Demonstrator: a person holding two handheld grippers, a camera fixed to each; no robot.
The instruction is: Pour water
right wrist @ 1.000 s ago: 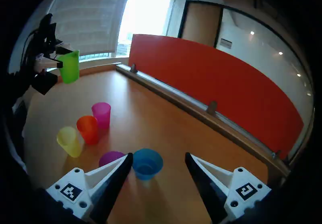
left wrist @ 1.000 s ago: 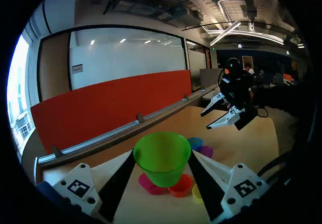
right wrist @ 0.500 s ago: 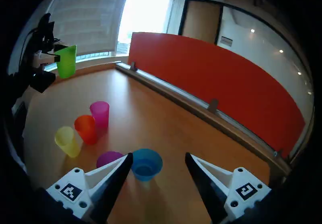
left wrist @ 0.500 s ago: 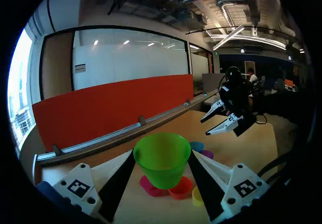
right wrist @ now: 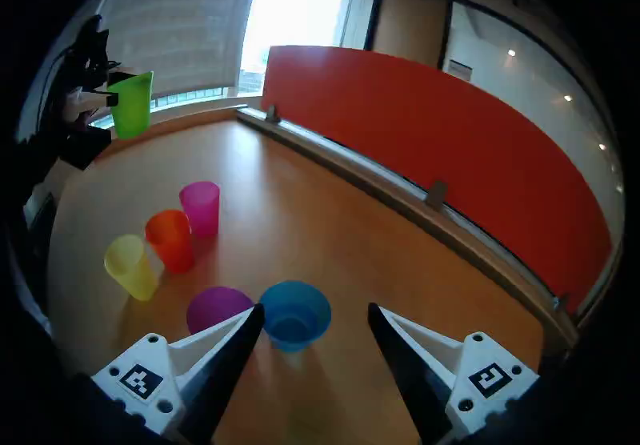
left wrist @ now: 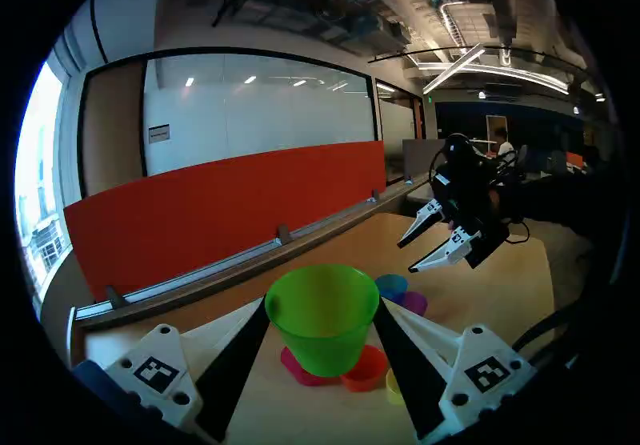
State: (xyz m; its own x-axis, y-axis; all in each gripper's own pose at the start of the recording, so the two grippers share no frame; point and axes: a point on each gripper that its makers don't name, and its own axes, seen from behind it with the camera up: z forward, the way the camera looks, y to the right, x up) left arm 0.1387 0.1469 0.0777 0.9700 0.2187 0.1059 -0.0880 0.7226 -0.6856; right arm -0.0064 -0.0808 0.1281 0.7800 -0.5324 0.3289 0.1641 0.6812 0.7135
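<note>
Against the earlier frames, the blue cup (right wrist: 294, 315) was seen slightly larger at the lower centre of the right gripper view, and more of the purple cup (right wrist: 216, 309) just to its left was uncovered. The right tongs (right wrist: 314, 309) were held wide open with nothing gripped, the blue cup lying in the gap near the left finger. The green cup (left wrist: 322, 325) was kept clamped upright between both fingers of the left tongs (left wrist: 320, 307), raised off the table (right wrist: 320, 213); little change was noted there. Towards the left of the right gripper view, orange (right wrist: 170, 239), yellow (right wrist: 130, 266) and pink (right wrist: 200, 209) cups were stood close together. A red partition (right wrist: 448, 141) was set along the table's far edge.
</note>
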